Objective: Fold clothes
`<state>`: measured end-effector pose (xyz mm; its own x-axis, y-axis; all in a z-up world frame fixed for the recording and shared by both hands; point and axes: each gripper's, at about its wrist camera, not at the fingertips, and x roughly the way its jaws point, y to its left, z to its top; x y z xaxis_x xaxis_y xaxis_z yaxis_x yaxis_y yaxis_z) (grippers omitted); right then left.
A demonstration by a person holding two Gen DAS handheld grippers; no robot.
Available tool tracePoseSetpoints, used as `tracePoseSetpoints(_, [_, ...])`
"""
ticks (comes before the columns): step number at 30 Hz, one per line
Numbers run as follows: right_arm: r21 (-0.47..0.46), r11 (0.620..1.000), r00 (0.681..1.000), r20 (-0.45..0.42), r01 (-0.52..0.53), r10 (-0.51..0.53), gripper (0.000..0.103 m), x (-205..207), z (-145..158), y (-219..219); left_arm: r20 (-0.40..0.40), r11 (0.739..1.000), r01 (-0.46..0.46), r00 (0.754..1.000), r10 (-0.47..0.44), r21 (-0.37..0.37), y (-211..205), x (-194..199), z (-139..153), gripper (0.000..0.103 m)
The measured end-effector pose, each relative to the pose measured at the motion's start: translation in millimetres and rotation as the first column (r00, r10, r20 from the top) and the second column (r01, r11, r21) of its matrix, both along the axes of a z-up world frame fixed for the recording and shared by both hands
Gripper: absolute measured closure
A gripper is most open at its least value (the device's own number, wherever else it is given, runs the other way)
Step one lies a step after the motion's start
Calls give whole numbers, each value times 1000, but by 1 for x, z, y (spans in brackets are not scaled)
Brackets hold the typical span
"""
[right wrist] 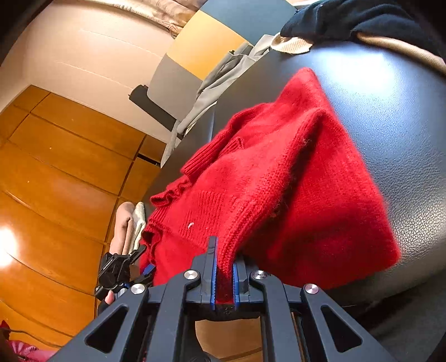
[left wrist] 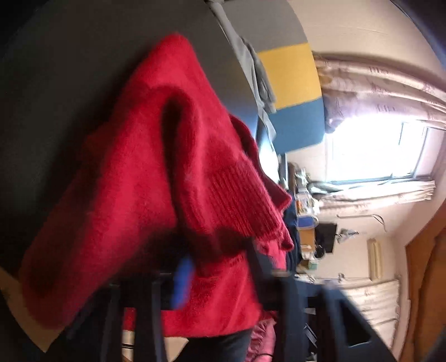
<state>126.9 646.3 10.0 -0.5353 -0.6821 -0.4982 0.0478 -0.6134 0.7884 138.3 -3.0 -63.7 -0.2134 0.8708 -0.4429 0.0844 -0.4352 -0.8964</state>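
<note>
A fluffy red knitted sweater [right wrist: 292,172] lies bunched on a black leather surface [right wrist: 390,125], with its ribbed hem hanging over the edge. My right gripper [right wrist: 224,250] is shut on a fold of the knit, and red fabric fills the gap between its blue pads. In the left wrist view the same sweater [left wrist: 139,181] drapes over my left gripper [left wrist: 220,267]. One blue pad [left wrist: 182,281] shows, and red fabric is pinched between the fingers. The left gripper [right wrist: 125,267] also appears at the sweater's lower left edge, held by a hand.
Grey clothing [right wrist: 217,80] hangs over the far edge of the surface. A black garment [right wrist: 348,16] and a beige one [right wrist: 292,44] lie at its back. Wooden floor [right wrist: 55,167] lies below, with a socked foot [right wrist: 125,222] on it. A bright window [left wrist: 370,150] is beyond.
</note>
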Motion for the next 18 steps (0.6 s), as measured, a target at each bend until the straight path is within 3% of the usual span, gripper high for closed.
tracePoseSetpoints(3, [-56,998,1000,-8,10,-11,94,1,3,5,11,990,-10,1000,9,138,-11,0,1,96])
tracePoseSetpoints(7, [-66,998,999,-41,6,-9,95,7,21,14,-111,972,18,994,9,235,-37,4,40,96])
tracePoseSetpoints(11, [-119,993,998,-62,15,-22,95,16,37,29,-226,952,43,974,28,304,-66,9,83,96])
tracePoseSetpoints(15, [-198,980,995,-86,31,-49,95,30,51,43,-248,930,36,967,60,365,-83,11,99,96])
tracePoseSetpoints(18, [-245,969,991,-117,39,-70,95,33,64,50,-243,929,28,968,67,368,-84,2,102,96])
